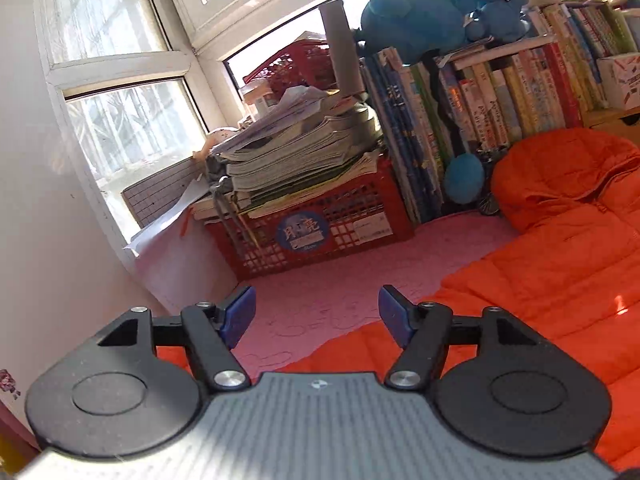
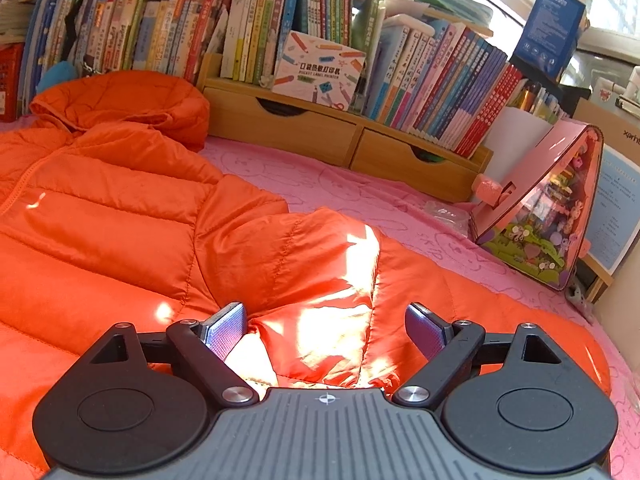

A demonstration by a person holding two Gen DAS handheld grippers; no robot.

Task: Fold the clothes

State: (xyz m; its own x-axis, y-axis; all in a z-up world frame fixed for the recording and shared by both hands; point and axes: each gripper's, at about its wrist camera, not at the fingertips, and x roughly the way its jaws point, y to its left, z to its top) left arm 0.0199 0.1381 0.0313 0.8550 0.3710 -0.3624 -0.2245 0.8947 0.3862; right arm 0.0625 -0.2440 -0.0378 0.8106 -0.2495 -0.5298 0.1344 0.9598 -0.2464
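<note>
The quilted jacket [image 2: 120, 216] is bright orange with horizontal stitched channels. The cover [image 2: 360, 188] beneath the jacket is pink with a faint outlined cartoon pattern. Beyond the jacket's hood, the crate [image 1: 320, 220] is red lattice with a round blue label. Above the crate, the plush toy [image 1: 432, 12] is blue. Both hand-held grippers are black with blue pads [image 1: 240, 316].

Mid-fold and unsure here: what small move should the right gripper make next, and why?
Probably ease the right gripper down and close on the orange jacket sleeve bunched just ahead of it. Its jaws stand open with nothing pinched, and the jacket lies unfolded on the pink cover.
</note>
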